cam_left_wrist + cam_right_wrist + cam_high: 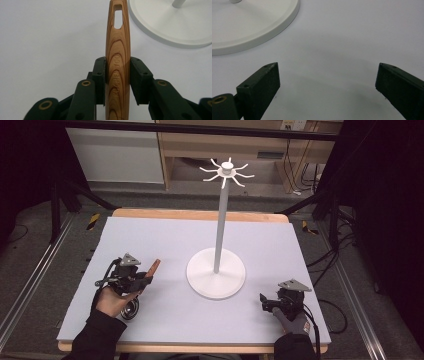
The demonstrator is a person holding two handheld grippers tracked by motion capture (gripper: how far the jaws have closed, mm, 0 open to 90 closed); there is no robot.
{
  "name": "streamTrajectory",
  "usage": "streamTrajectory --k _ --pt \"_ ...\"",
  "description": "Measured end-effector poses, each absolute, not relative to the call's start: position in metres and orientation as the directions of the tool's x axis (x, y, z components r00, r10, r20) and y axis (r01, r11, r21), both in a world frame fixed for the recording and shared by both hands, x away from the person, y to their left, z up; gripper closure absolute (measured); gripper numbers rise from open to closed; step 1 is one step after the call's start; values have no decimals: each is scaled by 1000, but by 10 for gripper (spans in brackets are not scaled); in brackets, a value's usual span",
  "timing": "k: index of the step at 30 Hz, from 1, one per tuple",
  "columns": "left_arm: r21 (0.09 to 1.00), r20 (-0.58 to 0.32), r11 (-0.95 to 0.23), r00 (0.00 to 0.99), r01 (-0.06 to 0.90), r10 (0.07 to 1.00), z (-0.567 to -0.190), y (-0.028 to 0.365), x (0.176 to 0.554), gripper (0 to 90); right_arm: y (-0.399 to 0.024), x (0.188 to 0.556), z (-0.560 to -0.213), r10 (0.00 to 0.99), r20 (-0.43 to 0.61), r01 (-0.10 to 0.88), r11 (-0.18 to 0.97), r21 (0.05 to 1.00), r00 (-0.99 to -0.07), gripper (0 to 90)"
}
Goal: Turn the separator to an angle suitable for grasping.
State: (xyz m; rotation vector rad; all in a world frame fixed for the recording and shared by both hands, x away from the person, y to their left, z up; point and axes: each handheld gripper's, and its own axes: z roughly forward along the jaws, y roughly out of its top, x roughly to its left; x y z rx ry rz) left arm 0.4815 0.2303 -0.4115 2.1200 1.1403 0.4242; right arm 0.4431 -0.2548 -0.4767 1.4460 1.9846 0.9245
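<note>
A wooden handle with a slot near its tip and stamped lettering stands upright between my left gripper's jaws, which are shut on it. From the high view the handle points up and right from the left gripper, at the mat's left. A round shiny metal part shows below that hand. A white stand with a round base, tall pole and a ring of hooks rises mid-table. My right gripper rests at the front right, and its jaws are open with bare mat between them.
A pale mat covers the wooden table. The stand's base lies just ahead and right of the held handle, and its rim sits ahead and left of the right gripper. Black frame legs and cables flank the table.
</note>
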Motion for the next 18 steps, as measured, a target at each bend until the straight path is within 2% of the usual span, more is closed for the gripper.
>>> streamTrajectory --k 18 --pt "788 -57 -293 538 541 841 -390 241 471 673 -255 443 -477 954 -19 600 205 773 -300 59"
